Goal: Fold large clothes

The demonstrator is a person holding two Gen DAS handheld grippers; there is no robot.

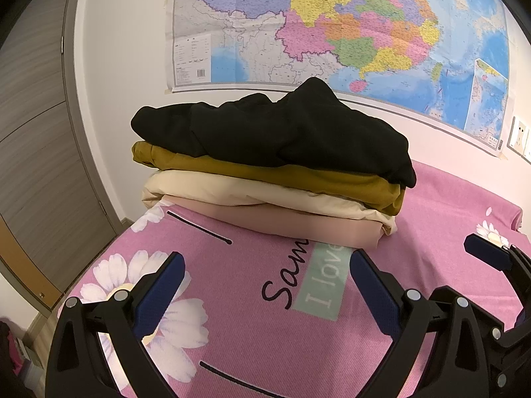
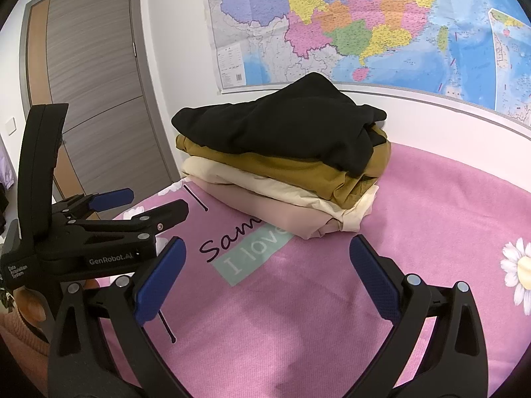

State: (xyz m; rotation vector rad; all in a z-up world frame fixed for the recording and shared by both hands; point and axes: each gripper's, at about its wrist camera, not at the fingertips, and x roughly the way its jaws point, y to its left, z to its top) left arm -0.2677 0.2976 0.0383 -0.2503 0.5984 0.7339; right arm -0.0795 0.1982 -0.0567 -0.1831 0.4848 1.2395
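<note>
A stack of folded clothes sits at the far side of the pink bed cover (image 1: 265, 331). A black garment (image 1: 275, 129) lies loosely on top, over a mustard one (image 1: 282, 174), a cream one (image 1: 232, 192) and a pale pink one (image 1: 282, 222). The black garment (image 2: 285, 122) also tops the stack in the right wrist view. My left gripper (image 1: 267, 285) is open and empty, short of the stack. My right gripper (image 2: 267, 275) is open and empty too. The left gripper (image 2: 146, 205) shows at the left of the right wrist view, jaws apart.
A large coloured map (image 1: 332, 23) hangs on the white wall behind the bed. A grey-brown door (image 2: 96, 83) stands at the left. The bed cover (image 2: 298, 315) has daisy prints and lettering. Wall sockets (image 1: 519, 136) are at the far right.
</note>
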